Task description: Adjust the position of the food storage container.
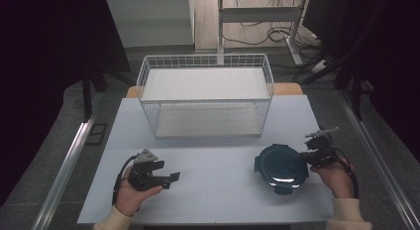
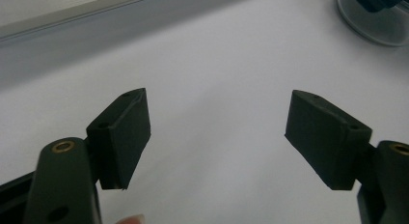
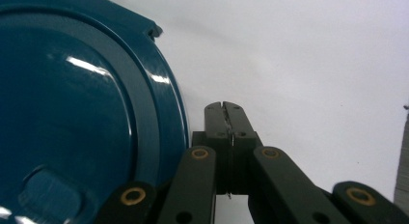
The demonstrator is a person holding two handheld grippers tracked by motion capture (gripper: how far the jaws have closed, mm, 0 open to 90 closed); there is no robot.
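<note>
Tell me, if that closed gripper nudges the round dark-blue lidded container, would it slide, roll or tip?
Most likely slide. The container sits low and wide, flat on the smooth white table, so tipping or rolling seems unlikely. Its glossy lid looks like hard plastic, probably stiff and slippery against the shut right gripper beside its rim. Its weight depends on contents I cannot see.

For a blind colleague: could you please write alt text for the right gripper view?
The right gripper, jaws shut with nothing between them, sits just beside the rim of a round dark blue lid on a white table.
</note>
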